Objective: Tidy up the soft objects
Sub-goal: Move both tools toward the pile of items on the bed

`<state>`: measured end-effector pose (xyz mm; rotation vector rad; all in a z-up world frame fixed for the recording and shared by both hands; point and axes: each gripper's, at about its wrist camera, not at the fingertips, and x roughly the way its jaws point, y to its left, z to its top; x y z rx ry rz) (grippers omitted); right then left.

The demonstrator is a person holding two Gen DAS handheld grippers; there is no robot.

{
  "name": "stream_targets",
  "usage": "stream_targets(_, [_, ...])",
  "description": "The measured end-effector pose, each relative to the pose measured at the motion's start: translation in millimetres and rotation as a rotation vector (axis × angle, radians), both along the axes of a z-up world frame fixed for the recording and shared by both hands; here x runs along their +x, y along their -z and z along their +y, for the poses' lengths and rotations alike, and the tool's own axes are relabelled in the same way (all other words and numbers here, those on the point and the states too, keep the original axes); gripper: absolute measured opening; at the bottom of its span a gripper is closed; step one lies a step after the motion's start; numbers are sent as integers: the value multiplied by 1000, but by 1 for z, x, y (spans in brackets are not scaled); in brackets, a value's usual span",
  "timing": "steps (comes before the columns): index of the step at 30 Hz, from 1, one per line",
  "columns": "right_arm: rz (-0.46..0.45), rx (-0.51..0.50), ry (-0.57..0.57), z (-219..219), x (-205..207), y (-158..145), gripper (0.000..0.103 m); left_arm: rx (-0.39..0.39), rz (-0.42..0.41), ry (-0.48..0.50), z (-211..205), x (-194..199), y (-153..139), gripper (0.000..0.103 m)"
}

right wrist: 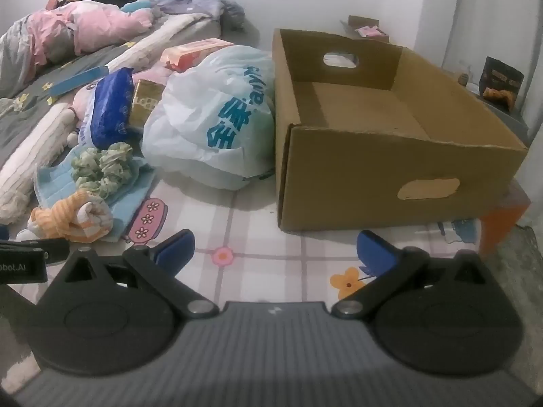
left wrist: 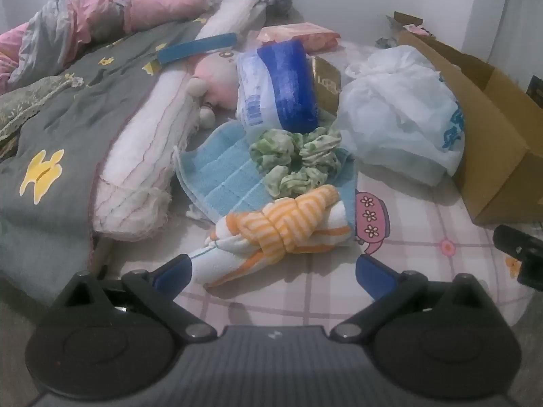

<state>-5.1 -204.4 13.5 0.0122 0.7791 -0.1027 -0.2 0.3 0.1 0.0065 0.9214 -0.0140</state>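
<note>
Left wrist view: left gripper [left wrist: 273,271] spread wide, nothing between the blue fingertips [left wrist: 173,271]; it hangs over the checked bedsheet [left wrist: 424,264] at the lower middle of the frame. Just above the fingertips, an orange-striped towel [left wrist: 288,227] knotted into a bundle, lying partly on the lower edge of a blue cloth [left wrist: 220,173]. Green scrunched fabric [left wrist: 295,156] sits on that cloth at frame centre. Behind it, a blue-and-white plastic pack [left wrist: 278,84], upright. A pink plush toy [left wrist: 217,81] is to the pack's left, a white plastic bag [left wrist: 400,112] to its right. Grey quilt [left wrist: 68,112] with yellow shapes fills the left side. Cardboard box [left wrist: 488,135] at the right edge.

Right wrist view: right gripper [right wrist: 275,254] also spread wide, empty, over the sheet at lower middle. The box [right wrist: 373,169] takes the right half of the frame, open at the top, nothing visible inside. The white bag [right wrist: 210,118] touches the box's left wall. Towel bundle [right wrist: 71,220], green fabric [right wrist: 101,166] and blue cloth [right wrist: 51,183] at the left of the frame. A person lies under pink bedding [right wrist: 85,30] at the upper left.
</note>
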Motion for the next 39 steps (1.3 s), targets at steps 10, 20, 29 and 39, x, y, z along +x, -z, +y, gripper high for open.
stream_targets(10, [22,11,-3,-4,6,3,102,51,11,8,0,0,12,102])
stream_targets(20, [25,14,-4,-2,9,3,102,43,36,12,-3,4,11,102])
stream_targets(29, [31,6,-8,0,13,5,102,36,46,24,-8,6,11,102])
stream_targets(39, [30,-6,3,-5,14,2,102,31,49,34,-13,10,10,102])
